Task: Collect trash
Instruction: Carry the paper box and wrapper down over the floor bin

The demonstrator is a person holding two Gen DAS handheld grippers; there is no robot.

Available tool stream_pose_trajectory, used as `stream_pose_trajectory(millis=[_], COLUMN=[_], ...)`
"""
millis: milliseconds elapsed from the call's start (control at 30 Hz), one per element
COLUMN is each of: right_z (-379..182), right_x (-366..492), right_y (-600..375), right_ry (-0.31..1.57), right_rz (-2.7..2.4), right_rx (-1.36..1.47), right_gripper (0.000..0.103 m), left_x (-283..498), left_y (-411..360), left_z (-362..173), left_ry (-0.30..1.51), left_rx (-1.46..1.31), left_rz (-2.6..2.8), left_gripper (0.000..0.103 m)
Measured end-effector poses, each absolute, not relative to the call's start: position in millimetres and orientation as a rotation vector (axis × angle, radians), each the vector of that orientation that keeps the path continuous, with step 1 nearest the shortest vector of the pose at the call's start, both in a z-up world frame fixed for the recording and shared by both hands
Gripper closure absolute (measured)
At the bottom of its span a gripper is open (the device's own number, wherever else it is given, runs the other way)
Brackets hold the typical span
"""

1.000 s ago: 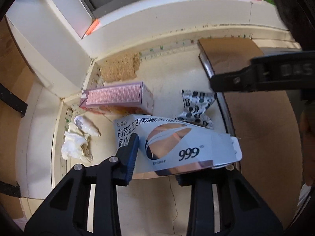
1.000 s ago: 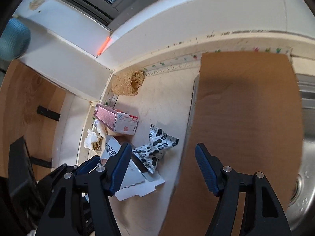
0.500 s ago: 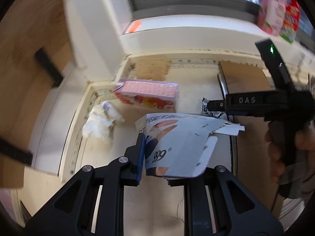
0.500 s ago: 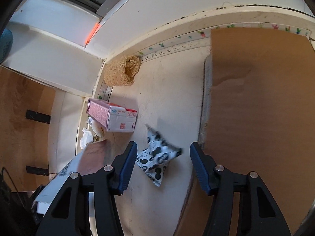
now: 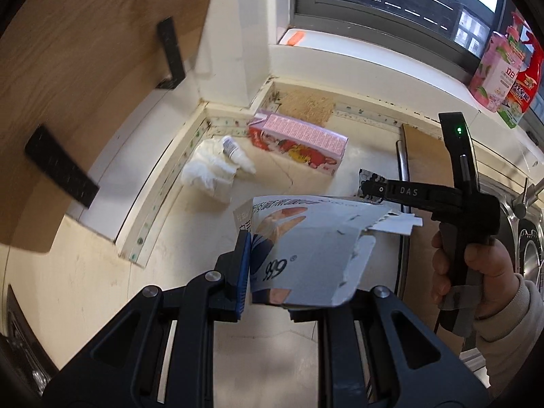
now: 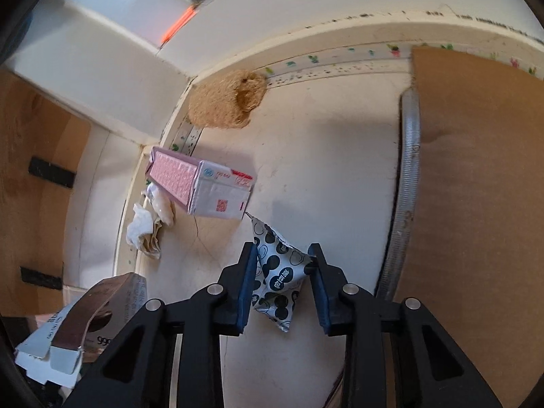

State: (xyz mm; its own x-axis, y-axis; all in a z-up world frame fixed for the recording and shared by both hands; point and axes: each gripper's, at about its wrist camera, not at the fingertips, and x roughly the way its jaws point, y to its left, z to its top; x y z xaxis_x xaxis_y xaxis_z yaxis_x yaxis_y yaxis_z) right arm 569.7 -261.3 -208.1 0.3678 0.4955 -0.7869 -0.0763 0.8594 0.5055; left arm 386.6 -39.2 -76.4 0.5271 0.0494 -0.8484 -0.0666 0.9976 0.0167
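Overhead, the left claw (image 5: 295, 282) clamps a torn white carton (image 5: 306, 248) marked 999, held clear above the bench (image 5: 265, 357). Meanwhile the right claw (image 6: 284, 282) has its blue pads either side of a spotted wrapper (image 6: 278, 272) lying on the bench, narrowed to touch it. Nearby, against the back corner, lie a pink box (image 6: 200, 183), crumpled tissue (image 5: 207, 170) and a brown scourer (image 6: 227, 102)
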Motion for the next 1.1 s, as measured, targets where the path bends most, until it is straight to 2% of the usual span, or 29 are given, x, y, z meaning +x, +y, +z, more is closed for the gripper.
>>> stream_pose_trajectory(millis=[267,500,1100], right_z=[-200.3,-185.8,-156.8], right_x=[532.2,466.1,184.9], right_y=[-251.7,-253.1,-212.7], right_ry=[1.118,1.107,1.033], right_rz=[0.402,0.408,0.38], right_rx=[0.365,0.355,0.389], right_gripper=[0.076,0.076,0.076], left_x=[355.1,306.5,87.7], left_y=[-23.5,-11.5,52.9], left_z=[-76.6,-73.9,-73.0], left_ry=[1.045,1.059,1.08], left_rx=[-0.091,-0.127,-0.143], left_rz=[0.048,0.005,-0.144], left_gripper=[0.088,0.088,0.088])
